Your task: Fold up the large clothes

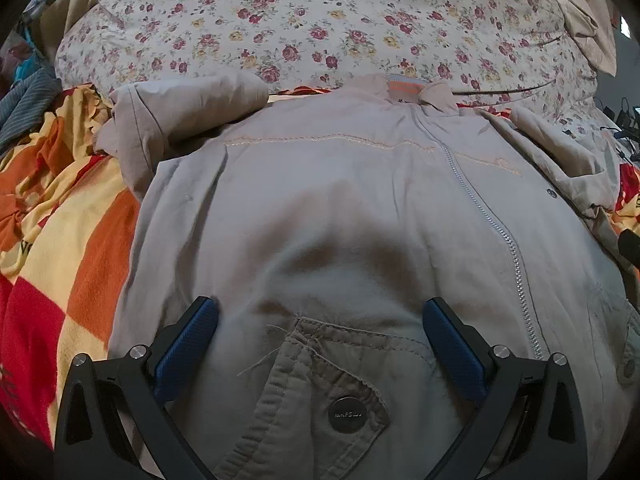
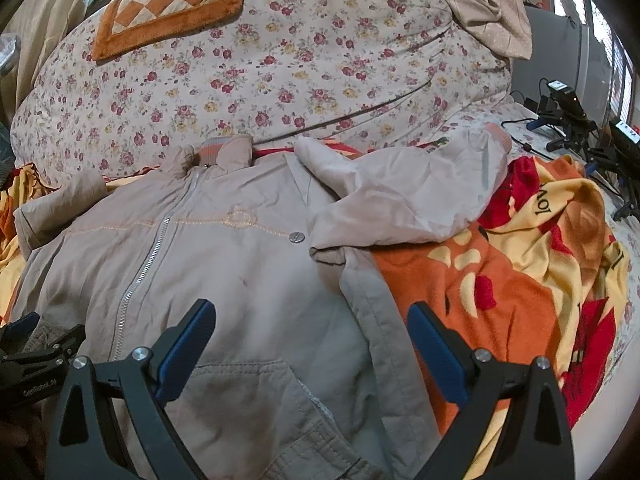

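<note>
One beige jacket lies lengthwise, collar pointing away

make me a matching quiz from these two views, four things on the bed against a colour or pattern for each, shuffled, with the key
Things:
1. jacket
2. quilt
3. cushion
4. gripper pads

Colours or patterns:
A. blue
B. orange and cream checks
C. plain beige-grey
D. small red and yellow flowers

Pairs: 1-C, 2-D, 3-B, 4-A
</note>
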Available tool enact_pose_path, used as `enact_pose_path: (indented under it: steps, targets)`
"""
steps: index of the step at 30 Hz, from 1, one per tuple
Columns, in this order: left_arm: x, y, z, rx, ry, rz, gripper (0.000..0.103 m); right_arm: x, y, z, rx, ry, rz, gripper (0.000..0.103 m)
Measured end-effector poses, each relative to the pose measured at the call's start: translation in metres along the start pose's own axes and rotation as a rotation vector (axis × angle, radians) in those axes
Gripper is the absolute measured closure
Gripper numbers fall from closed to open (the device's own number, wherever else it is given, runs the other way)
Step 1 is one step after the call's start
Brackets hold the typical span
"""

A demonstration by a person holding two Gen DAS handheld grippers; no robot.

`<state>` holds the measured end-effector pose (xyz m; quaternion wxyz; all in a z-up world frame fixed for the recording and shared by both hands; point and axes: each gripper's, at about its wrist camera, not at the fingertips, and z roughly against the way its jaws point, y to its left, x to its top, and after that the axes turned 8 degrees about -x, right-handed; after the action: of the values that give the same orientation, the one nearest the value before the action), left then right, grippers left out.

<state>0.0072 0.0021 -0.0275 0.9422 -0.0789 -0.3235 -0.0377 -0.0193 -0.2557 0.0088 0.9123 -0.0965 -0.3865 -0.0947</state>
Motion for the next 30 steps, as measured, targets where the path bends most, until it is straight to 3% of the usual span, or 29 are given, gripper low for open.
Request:
enact_pose_path:
  steps: [25, 30]
  targets:
    - [0.0, 0.001, 0.002, -0.019, -0.018, 0.021, 0.008, 0.001, 0.0, 0.005, 0.013, -0.014, -0.007, 0.004]
    - [-0.001, 0.006, 0.016, -0.057, -0.014, 0.046, 0.019, 0.001, -0.004, 0.012, 0.02, -0.028, -0.008, 0.004]
